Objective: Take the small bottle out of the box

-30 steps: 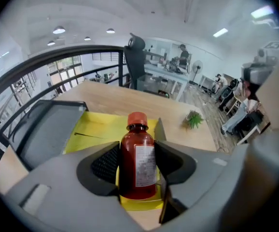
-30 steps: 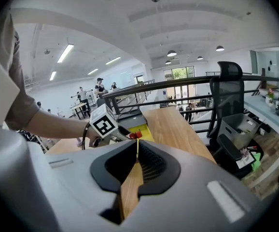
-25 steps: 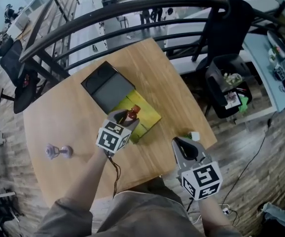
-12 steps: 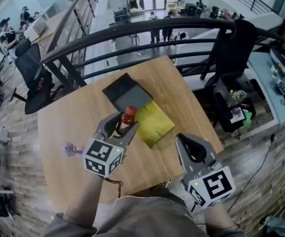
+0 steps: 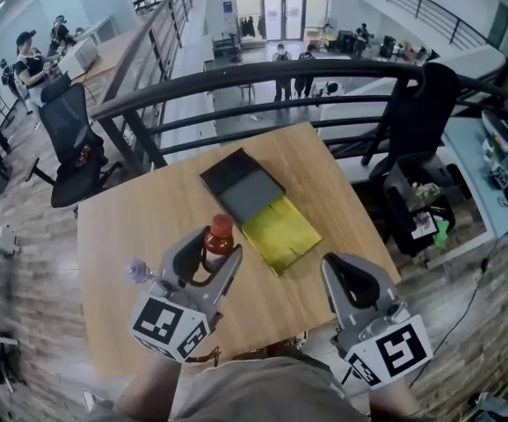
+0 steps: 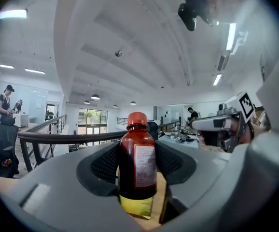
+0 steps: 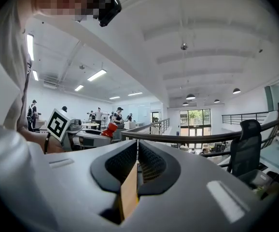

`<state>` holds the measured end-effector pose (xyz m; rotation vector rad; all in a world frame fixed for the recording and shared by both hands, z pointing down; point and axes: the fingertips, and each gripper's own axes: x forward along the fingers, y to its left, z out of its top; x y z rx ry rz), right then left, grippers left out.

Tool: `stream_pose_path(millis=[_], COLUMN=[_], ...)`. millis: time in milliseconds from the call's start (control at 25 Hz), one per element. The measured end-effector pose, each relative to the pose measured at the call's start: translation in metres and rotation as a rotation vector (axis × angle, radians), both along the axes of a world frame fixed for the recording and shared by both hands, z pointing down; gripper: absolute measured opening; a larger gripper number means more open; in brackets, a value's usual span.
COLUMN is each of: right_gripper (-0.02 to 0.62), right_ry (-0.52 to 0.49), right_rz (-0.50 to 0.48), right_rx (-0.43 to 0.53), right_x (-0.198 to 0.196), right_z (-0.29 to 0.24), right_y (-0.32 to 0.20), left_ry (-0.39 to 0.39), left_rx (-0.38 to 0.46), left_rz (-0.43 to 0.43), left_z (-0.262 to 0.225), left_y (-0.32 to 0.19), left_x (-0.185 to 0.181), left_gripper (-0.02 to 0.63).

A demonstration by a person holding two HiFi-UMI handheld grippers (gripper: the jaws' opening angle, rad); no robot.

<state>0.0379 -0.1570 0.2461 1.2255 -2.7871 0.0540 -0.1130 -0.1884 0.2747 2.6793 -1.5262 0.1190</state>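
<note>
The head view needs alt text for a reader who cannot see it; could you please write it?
Seen from above, the left gripper holds a small brown bottle with a red cap over a wooden table. Beyond it lies an open box with a yellow inside; the right gripper hangs shut and empty at lower right.

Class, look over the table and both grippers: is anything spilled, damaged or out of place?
Nothing stands out. The small bottle is capped and held between the jaws of the left gripper. No spill shows, and the open box lies flat on the table.
</note>
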Motion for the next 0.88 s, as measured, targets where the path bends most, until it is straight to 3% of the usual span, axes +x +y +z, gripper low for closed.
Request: stream_pose_path(millis=[280,520,760,880], right_gripper=[0.018,0.018,0.018,0.018], right_ry=[0.014,0.027,0.039,0.039], right_rz=[-0.032,-0.043,-0.051,-0.051], right_rx=[-0.005,-0.056,-0.064,-0.067], right_x=[-0.009,-0.015,-0.013,-0.013], right_z=[0.005,0.022,0.028,0.029], right_y=[0.012,0.012,0.008,0.008], left_ry=[-0.002,0.000,0.069,0.067], left_rx=[0.012,-0.039,-0.050,-0.051], left_rz=[-0.013,-0.034,-0.070,-0.069], left_z=[0.008,0.028,0.025,0.026], left_y=[0.028,0.039,0.033,0.032], left_x=[-0.007,-0.012,-0.019,-0.018], left_gripper=[0.224,0.224,0.224,0.224])
